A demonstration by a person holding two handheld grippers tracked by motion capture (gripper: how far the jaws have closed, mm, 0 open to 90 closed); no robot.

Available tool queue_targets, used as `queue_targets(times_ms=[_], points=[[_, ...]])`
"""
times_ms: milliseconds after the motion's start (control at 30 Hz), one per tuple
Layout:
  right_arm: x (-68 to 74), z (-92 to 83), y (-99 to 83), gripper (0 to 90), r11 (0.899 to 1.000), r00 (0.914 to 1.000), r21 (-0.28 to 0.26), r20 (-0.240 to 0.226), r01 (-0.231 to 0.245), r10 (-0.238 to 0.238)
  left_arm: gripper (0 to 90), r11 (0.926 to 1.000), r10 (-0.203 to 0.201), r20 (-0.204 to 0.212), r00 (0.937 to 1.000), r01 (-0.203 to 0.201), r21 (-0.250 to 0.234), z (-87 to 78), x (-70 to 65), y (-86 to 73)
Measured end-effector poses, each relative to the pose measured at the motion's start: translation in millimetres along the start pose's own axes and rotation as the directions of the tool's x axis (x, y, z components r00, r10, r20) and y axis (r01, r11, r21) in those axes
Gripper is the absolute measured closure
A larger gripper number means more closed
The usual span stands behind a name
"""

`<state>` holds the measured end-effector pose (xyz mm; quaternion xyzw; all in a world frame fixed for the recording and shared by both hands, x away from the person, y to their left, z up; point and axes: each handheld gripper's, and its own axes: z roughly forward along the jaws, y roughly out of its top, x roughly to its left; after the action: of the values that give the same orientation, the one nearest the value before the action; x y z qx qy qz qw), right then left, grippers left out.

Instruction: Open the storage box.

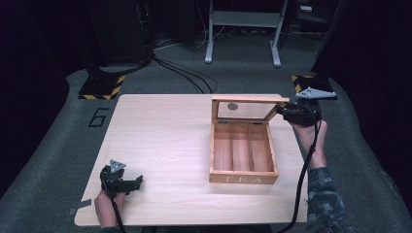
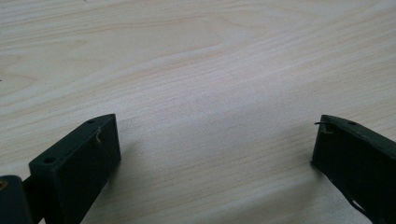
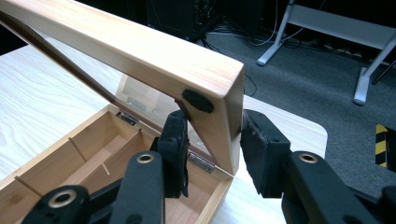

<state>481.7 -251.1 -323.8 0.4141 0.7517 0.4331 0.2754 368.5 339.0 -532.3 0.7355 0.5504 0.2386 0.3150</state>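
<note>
Overhead, pale wood table (image 1: 160, 145) (grey carpet (image 1: 48, 160) around); right gripper (image 3: 212, 140) clamps lid (image 3: 140, 51).

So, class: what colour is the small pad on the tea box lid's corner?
Black, on the lid corner pad; right gripper view.

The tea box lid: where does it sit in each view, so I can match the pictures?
High view: the lid stands raised at the back of the tea box, right of centre, its right end between the right gripper jaws.
Left gripper view: bare table between open jaws; no lid here.
Right gripper view: the lid's corner fills the top, clamped by the pads.
Shared landmark: the light wooden table.
</note>
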Motion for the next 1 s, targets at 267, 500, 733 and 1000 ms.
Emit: queue_targets(times_ms=[267,500,733,1000], points=[[0.2,0.0,-0.1,61.8,1.0,1.0,-0.001,0.0,-0.001,0.001,0.8,1.0,0.0,0.0,1.0,0.0,0.0,0.0,0.0,0.0],[1.0,-0.5,-0.6,61.8,1.0,1.0,0.0,0.001,-0.003,0.003,0.8,1.0,-0.001,0.001,1.0,0.001,-0.001,0.0,-0.1,0.0],[2.3,-2.2,-3.0,61.6,1.0,1.0,-0.001,0.0,-0.002,0.002,0.8,1.0,-0.002,0.001,1.0,0.002,-0.001,0.0,-0.2,0.0],[5.4,-5.8,-9.2,61.1,1.0,1.0,-0.006,-0.004,-0.003,0.003,0.8,1.0,-0.001,0.002,1.0,0.001,-0.001,0.0,-0.1,0.0]])
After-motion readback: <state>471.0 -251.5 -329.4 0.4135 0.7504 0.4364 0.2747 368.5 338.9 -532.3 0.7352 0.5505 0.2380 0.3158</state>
